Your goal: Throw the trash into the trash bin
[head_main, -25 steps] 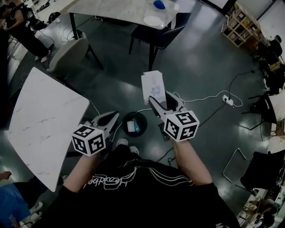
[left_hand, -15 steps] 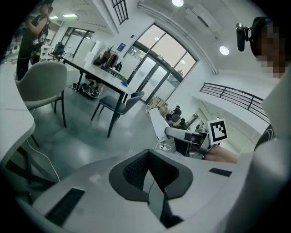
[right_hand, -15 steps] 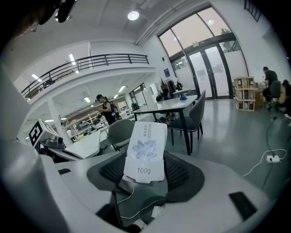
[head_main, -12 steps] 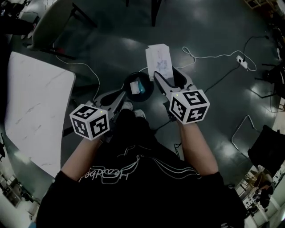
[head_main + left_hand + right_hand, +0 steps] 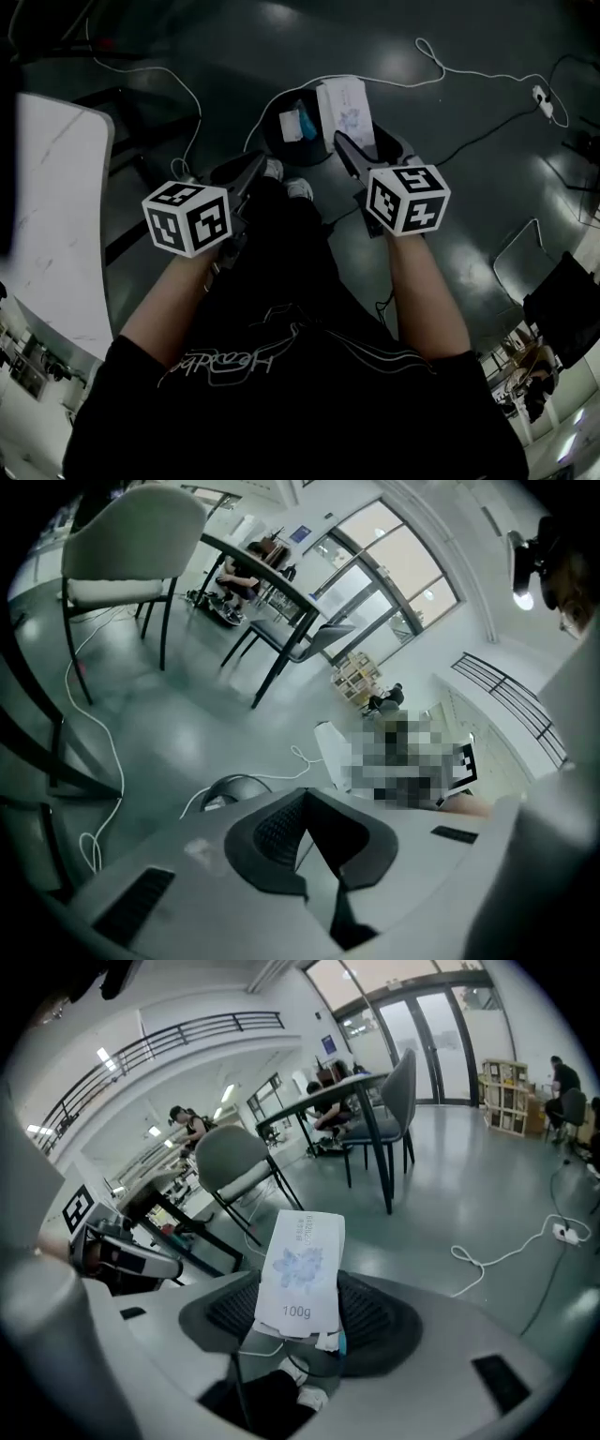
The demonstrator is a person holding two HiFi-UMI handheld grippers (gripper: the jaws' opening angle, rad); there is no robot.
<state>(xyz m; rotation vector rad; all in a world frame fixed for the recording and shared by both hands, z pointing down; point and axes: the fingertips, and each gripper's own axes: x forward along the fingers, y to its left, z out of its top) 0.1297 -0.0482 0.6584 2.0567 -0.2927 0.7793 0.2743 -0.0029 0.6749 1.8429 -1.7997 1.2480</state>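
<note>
A round black trash bin (image 5: 292, 134) stands on the dark floor just beyond my feet, with a white and a blue piece of trash inside. My right gripper (image 5: 359, 150) is shut on a white paper packet (image 5: 346, 111) with a blue flower print, which stands up from the jaws beside the bin's right rim. In the right gripper view the packet (image 5: 302, 1277) sits between the ribbed pads (image 5: 375, 1312). My left gripper (image 5: 251, 172) hangs left of the bin, its jaws together and empty. The bin's rim (image 5: 228, 786) shows just past the left gripper (image 5: 302, 803).
A white marble table (image 5: 47, 216) fills the left. White cables (image 5: 469, 73) and a power strip (image 5: 542, 95) lie on the floor at upper right. A black chair (image 5: 562, 305) stands at right. My shoes (image 5: 300, 188) are next to the bin. Chairs (image 5: 122, 555) and tables stand farther off.
Both grippers have come down toward the floor, and the head view has tipped down. The packet now stands beside the bin's right rim, still gripped. The left jaws stay together.
</note>
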